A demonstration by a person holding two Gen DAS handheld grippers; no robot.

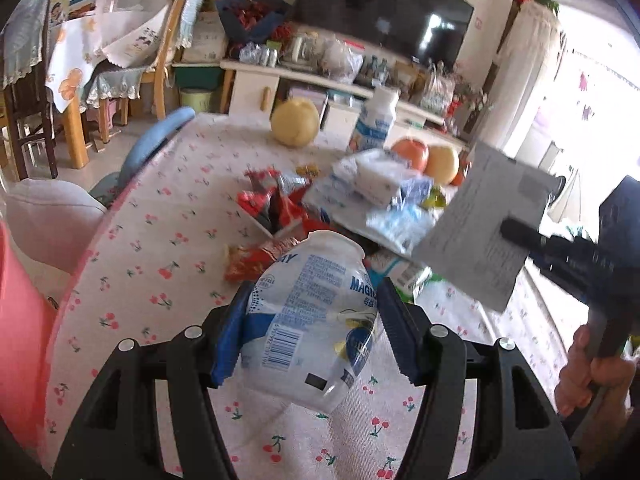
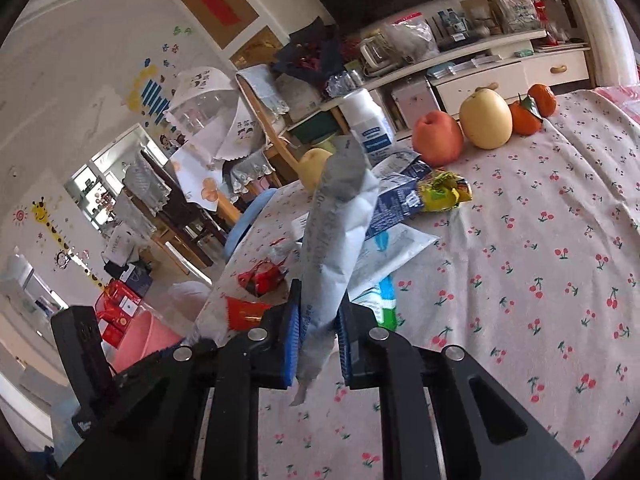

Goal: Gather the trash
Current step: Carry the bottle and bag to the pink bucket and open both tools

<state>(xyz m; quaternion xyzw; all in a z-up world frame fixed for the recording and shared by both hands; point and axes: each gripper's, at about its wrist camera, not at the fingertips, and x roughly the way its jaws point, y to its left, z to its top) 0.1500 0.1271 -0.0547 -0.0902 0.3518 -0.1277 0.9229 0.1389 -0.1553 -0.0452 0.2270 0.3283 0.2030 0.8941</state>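
My left gripper [image 1: 316, 320] is shut on a crumpled white and blue plastic bottle [image 1: 316, 312], held above the cherry-print tablecloth [image 1: 160, 264]. My right gripper [image 2: 318, 328] is shut on a printed sheet of paper [image 2: 336, 232], bent lengthwise and held upright; the same paper [image 1: 480, 224] shows at the right of the left wrist view with the right gripper [image 1: 520, 236] pinching it. Red snack wrappers [image 1: 272, 208], blue and white wrappers [image 1: 384, 188] and a yellow wrapper [image 2: 444, 190] lie in a heap mid-table.
An upright white bottle [image 1: 376, 120], a pale melon [image 1: 295, 121], an apple [image 2: 438, 136], a pear [image 2: 485, 120] and tangerines [image 2: 534, 112] stand at the far table side. A pink bin [image 1: 20, 320] is off the table's left edge. Chairs and a TV cabinet lie beyond.
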